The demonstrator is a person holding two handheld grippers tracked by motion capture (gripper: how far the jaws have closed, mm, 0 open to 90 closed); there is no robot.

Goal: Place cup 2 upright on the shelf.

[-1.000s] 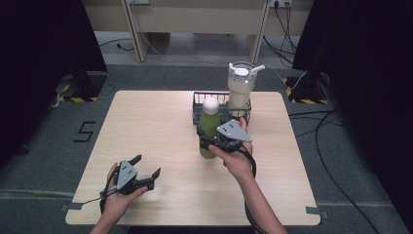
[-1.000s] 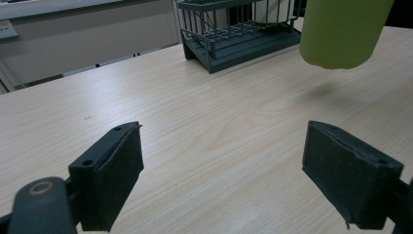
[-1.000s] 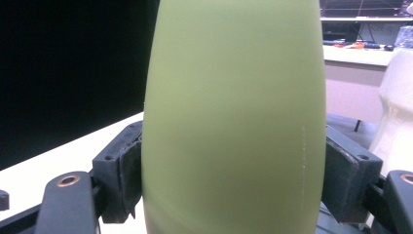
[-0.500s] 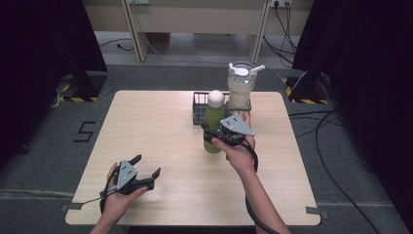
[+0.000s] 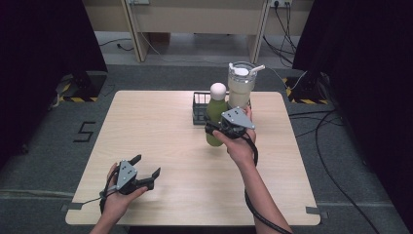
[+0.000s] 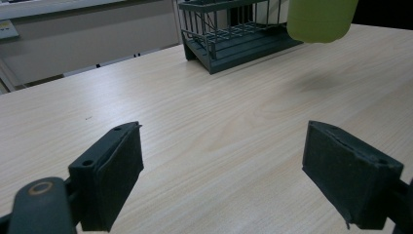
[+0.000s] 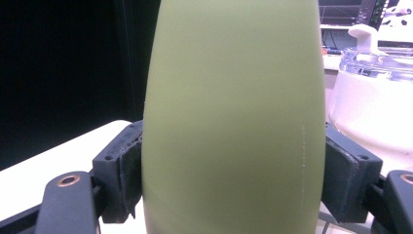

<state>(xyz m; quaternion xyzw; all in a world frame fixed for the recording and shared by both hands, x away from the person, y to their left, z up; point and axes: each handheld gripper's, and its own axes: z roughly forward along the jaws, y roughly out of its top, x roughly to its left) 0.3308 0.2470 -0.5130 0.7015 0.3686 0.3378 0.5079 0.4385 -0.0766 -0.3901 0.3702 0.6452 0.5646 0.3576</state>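
My right claw (image 5: 217,130) is clamped on the bottle (image 5: 215,114), lifted off the table; the rack (image 5: 198,108) at twelve o'clock awaits it. Left claw (image 5: 147,173) gapes, idle.

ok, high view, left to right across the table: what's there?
left claw → wire rack → green bottle clamped in the right claw → lidded tumbler
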